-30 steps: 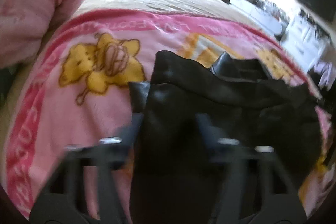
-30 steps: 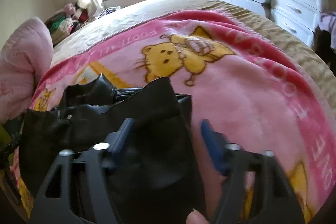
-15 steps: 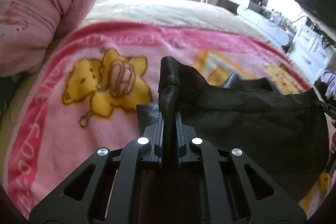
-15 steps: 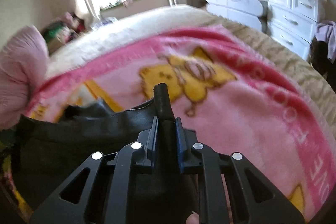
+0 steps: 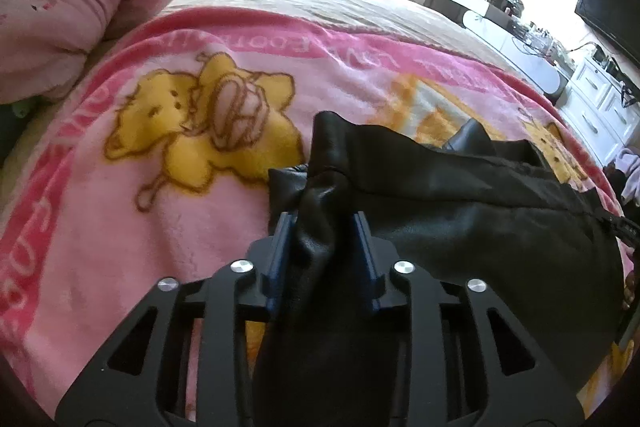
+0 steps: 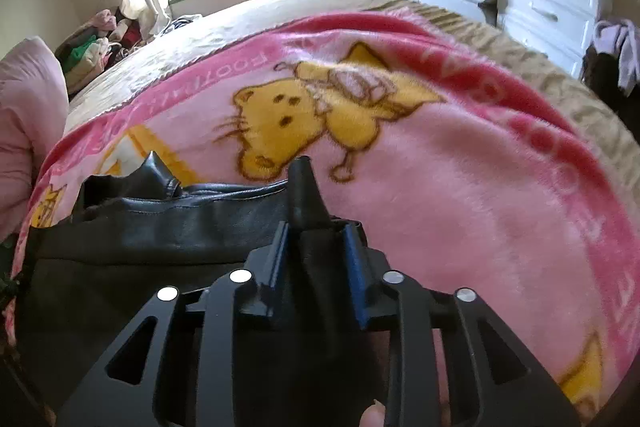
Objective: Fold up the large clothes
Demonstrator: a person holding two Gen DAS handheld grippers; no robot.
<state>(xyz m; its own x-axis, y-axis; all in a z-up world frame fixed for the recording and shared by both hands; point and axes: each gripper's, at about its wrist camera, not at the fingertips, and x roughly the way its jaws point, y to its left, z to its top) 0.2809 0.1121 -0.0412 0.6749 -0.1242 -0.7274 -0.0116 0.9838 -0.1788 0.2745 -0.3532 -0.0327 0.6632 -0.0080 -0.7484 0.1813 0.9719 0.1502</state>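
Jaws of the left gripper (image 5: 323, 223) and right gripper (image 6: 316, 231), clamped on pinched corners of the black jacket (image 5: 460, 223) half a second earlier, have just been opening; each ridge of leather is now seen between parted pads, apparently no longer pressed. A release is indicated: the raised edge is judged to have been laid down, completing one fold. Beyond the grippers the jacket lies on the pink blanket (image 5: 120, 207) spread across the bed (image 6: 280, 7).

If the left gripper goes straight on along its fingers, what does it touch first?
Probably the black garment: a bunched fold already sits between the fingers of the left gripper, whose jaws have just been opening. Beyond lies the pink blanket.
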